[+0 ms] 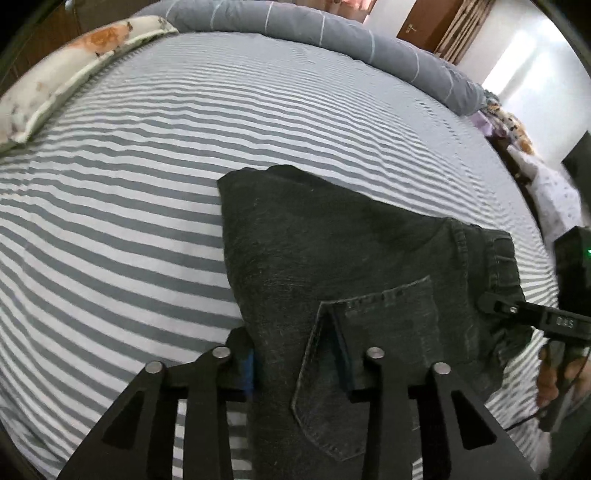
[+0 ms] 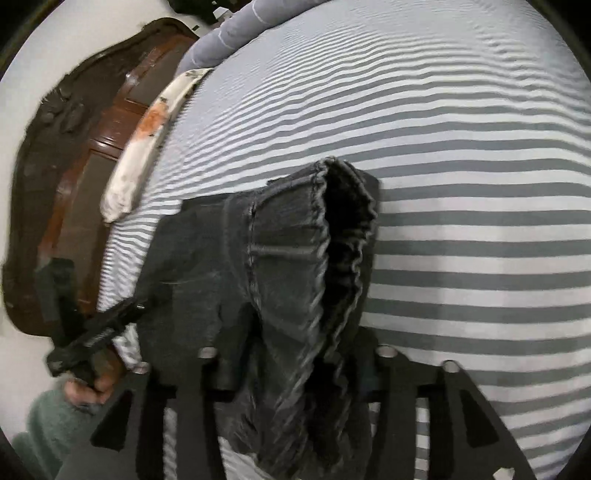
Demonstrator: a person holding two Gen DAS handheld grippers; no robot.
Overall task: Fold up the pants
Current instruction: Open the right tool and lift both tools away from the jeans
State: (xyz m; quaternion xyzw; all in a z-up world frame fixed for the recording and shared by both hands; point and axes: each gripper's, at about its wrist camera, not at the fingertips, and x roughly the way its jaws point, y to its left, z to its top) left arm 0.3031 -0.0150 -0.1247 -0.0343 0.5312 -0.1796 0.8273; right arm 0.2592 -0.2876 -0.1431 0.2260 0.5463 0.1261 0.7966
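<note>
The bed (image 1: 147, 155) carries everything here. It is covered with a sheet of grey and white stripes, which is a little wrinkled toward the far side. On it lie the dark pants (image 1: 332, 258), folded into a thick bundle at the near side, with a back pocket facing up and the waistband toward the right. Along the far edge lies a rolled grey blanket (image 1: 332, 33) with thin pale lines. At the far left, a flat white pillow (image 1: 74, 66) with orange and brown marks lies along the edge of the bed, against a brown wooden headboard (image 2: 85, 155).
</note>
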